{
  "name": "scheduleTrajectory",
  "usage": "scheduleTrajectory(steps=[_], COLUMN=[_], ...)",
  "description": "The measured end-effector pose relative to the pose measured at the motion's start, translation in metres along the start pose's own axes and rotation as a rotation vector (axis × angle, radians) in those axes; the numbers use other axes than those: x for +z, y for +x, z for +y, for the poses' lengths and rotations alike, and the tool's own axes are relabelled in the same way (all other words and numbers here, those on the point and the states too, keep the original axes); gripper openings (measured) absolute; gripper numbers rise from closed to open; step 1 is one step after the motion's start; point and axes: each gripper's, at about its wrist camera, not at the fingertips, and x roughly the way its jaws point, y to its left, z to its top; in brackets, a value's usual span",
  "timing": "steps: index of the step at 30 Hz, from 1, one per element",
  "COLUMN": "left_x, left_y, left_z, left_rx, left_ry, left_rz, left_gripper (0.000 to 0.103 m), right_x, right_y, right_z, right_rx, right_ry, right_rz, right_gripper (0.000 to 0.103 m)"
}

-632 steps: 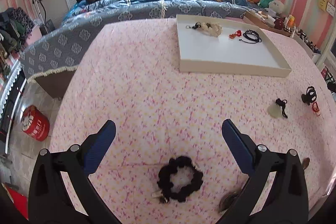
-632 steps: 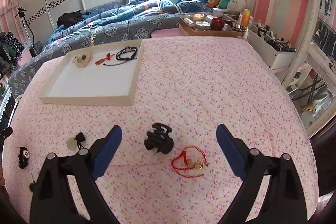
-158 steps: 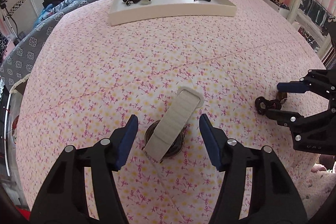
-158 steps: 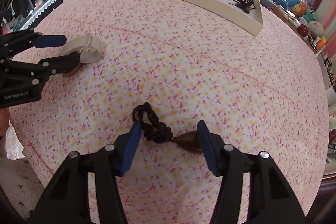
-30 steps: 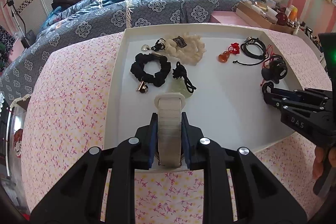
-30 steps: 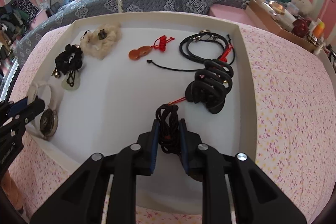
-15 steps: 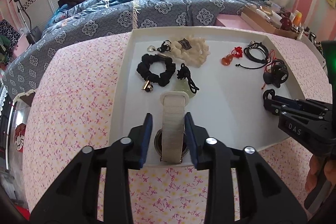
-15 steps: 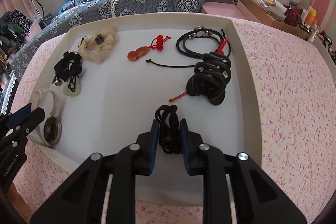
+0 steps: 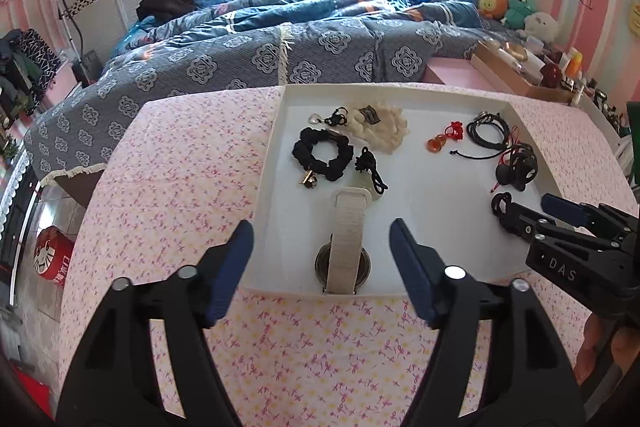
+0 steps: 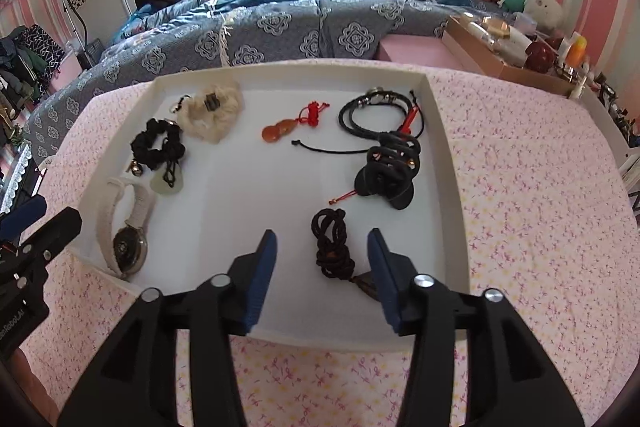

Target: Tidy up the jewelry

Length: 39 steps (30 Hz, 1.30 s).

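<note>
The cream-strapped watch (image 9: 345, 243) lay in the white tray's (image 9: 269, 163) near-left corner and the black corded pendant (image 10: 333, 250) near its front edge. Both the left gripper (image 9: 322, 265) and right gripper (image 10: 322, 270) had just been opening, fingers spread clear, gripping nothing.

Both wrist cameras look steeply down along their own fingers at the white tray (image 9: 400, 91) on the pink floral spread (image 9: 168, 187), close above its near edge. The left view sits over the tray's left corner, the right view over the right; each catches the other gripper at its margin.
</note>
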Motion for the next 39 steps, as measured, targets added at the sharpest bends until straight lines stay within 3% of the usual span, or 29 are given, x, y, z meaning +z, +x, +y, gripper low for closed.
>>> scheduleTrajectory(steps=[2,4,7,11,15,23,25,39], left_x=[-0.003,-0.006,-0.012,-0.022,-0.033,-0.065,-0.077,-0.168], left_y=[-0.008,-0.015,-0.027,-0.043,-0.06,-0.097,-0.109,-0.174], left_z=[0.003,0.004,0.005,0.004,0.004,0.005,0.005,-0.006], left_rx=[0.024,0.028,0.035,0.044,0.046,0.046,0.052,0.083], left_ry=[-0.013,-0.016,-0.02,-0.023,-0.034,-0.054,-0.06,-0.065], left_rz=[-0.015,-0.025,-0.041,-0.065,-0.088,-0.124,-0.13,-0.171], left_gripper=[0.09,0.095,0.1,0.1,0.1,0.1,0.1,0.1], right_x=[-0.002,-0.006,-0.013,-0.022,-0.036,-0.069,-0.08,-0.18], right_y=[-0.006,-0.013,-0.022,-0.034,-0.055,-0.105,-0.119,-0.191], right_z=[0.001,0.001,-0.001,-0.004,-0.009,-0.019,-0.021,-0.041], right_rx=[-0.014,-0.019,-0.018,-0.019,-0.039,-0.039,-0.033,-0.016], right_ry=[-0.012,-0.018,-0.019,-0.025,-0.032,-0.047,-0.051,-0.068], right_rz=[-0.02,-0.032,-0.05,-0.072,-0.124,-0.191,-0.21,-0.261], right_gripper=[0.057,0.066,0.068,0.069,0.081,0.083,0.093,0.094])
